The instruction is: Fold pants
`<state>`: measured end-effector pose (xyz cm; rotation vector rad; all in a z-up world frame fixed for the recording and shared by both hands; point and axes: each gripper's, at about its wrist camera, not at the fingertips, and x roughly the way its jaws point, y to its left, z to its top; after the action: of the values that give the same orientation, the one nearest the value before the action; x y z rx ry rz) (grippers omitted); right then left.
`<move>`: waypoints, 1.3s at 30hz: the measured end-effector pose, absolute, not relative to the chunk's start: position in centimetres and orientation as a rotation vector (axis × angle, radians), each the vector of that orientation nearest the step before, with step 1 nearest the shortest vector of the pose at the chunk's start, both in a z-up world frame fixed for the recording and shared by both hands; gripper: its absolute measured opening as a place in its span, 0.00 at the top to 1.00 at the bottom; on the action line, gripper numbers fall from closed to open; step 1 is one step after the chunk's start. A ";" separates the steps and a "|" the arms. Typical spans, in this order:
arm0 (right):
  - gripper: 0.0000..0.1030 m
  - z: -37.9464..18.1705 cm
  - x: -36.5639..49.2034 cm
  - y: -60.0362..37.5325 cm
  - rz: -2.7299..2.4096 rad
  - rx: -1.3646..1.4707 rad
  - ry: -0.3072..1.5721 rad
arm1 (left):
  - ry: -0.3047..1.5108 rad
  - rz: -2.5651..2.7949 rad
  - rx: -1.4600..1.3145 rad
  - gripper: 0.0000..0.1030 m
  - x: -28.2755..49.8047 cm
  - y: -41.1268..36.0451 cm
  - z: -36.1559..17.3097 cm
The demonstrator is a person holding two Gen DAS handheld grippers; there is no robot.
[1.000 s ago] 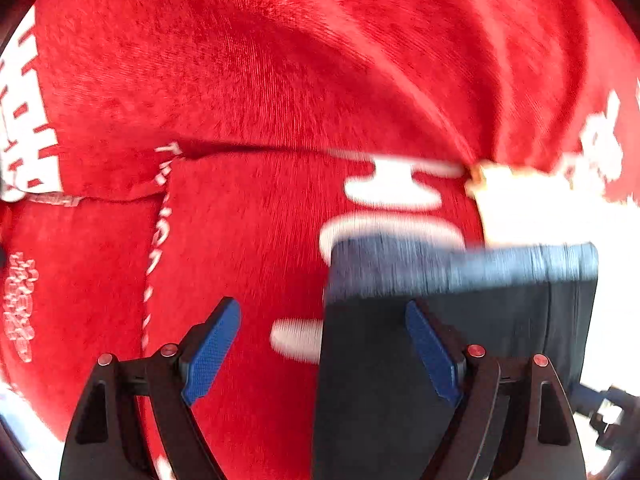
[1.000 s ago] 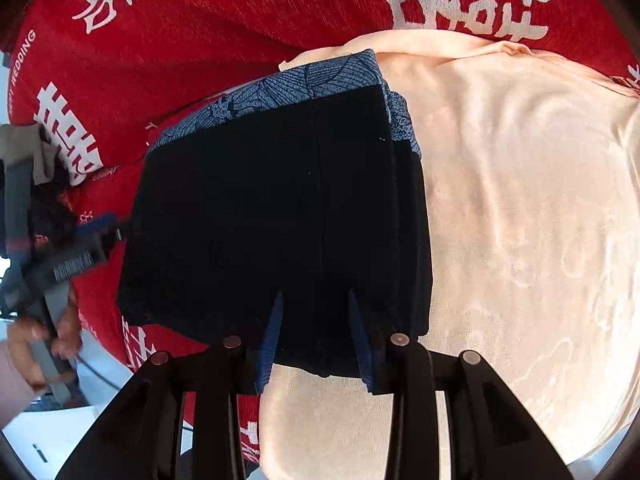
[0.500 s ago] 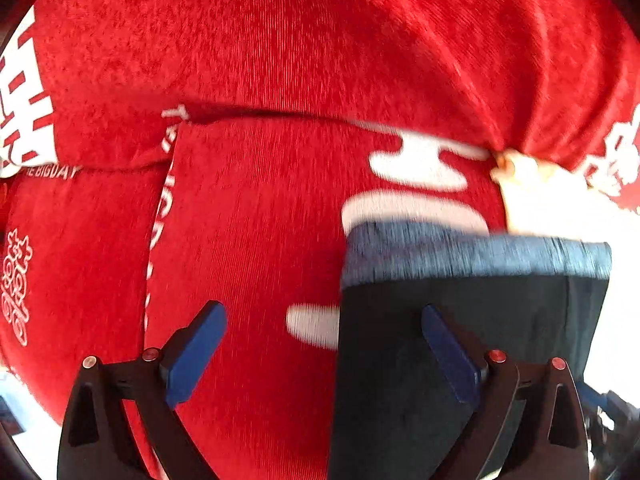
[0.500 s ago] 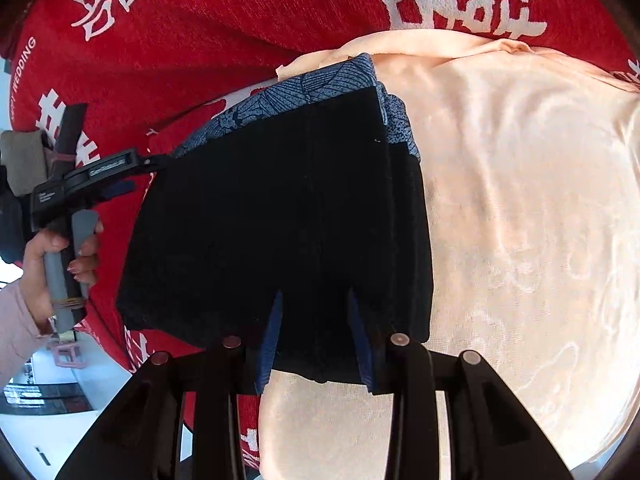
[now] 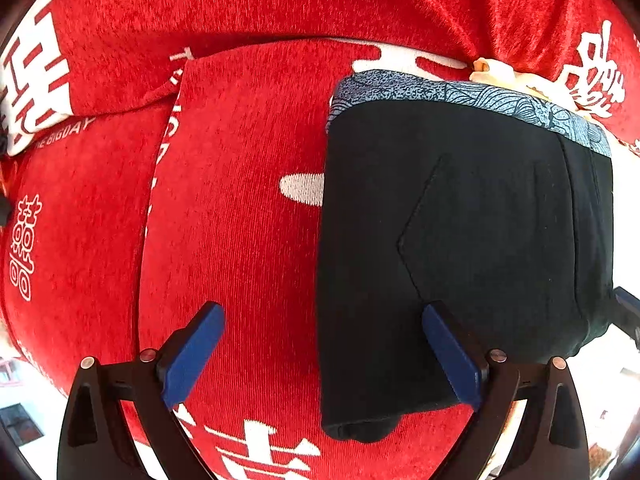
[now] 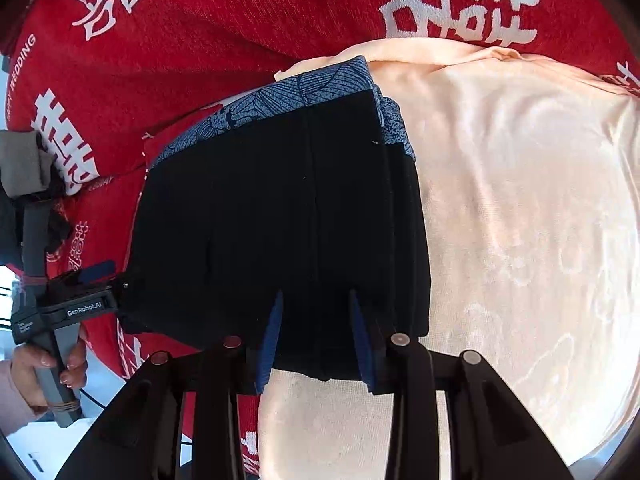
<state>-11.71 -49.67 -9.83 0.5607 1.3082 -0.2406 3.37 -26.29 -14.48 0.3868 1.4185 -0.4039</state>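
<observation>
The black pants (image 6: 280, 216) lie folded into a compact rectangle, with a blue patterned waistband lining (image 6: 288, 96) along the far edge. In the left wrist view the pants (image 5: 472, 248) fill the right half. My left gripper (image 5: 324, 356) is open; its right finger rests over the pants' left portion and its left finger is over the red cloth. My right gripper (image 6: 316, 336) is narrowly parted at the near edge of the pants, with the fabric between its blue pads. The left gripper also shows in the right wrist view (image 6: 80, 300), at the pants' left edge.
A red cloth with white characters (image 5: 224, 208) covers the surface. A peach towel (image 6: 520, 220) lies under the right part of the pants. A hand (image 6: 52, 376) holds the left gripper's handle at the lower left.
My left gripper has moved in toward the pants and lowered, so the pants fill more of its view. The right gripper has stayed at the near edge.
</observation>
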 end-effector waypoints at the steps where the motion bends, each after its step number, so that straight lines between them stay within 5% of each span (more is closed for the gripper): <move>1: 0.56 -9.5 -11.7 -49.5 -0.247 0.555 1.316 | 1.425 -0.402 0.388 0.03 3.5 -26.3 -14.5; 2: 0.50 -9.3 -11.7 -49.3 -0.247 0.561 1.320 | 1.428 -0.400 0.389 0.03 3.5 -26.2 -14.7; 4: 0.21 -8.9 -11.7 -48.9 -0.244 0.579 1.336 | 1.428 -0.396 0.395 0.03 3.5 -26.3 -14.7; 39: 0.21 -9.9 -14.8 -51.4 -0.330 0.712 1.408 | 1.414 -0.560 0.344 0.03 5.4 -28.0 -12.9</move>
<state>-14.85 -51.43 -9.88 0.7122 1.4078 -0.3300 5.44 -28.01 -12.85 0.3441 1.4139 -0.5597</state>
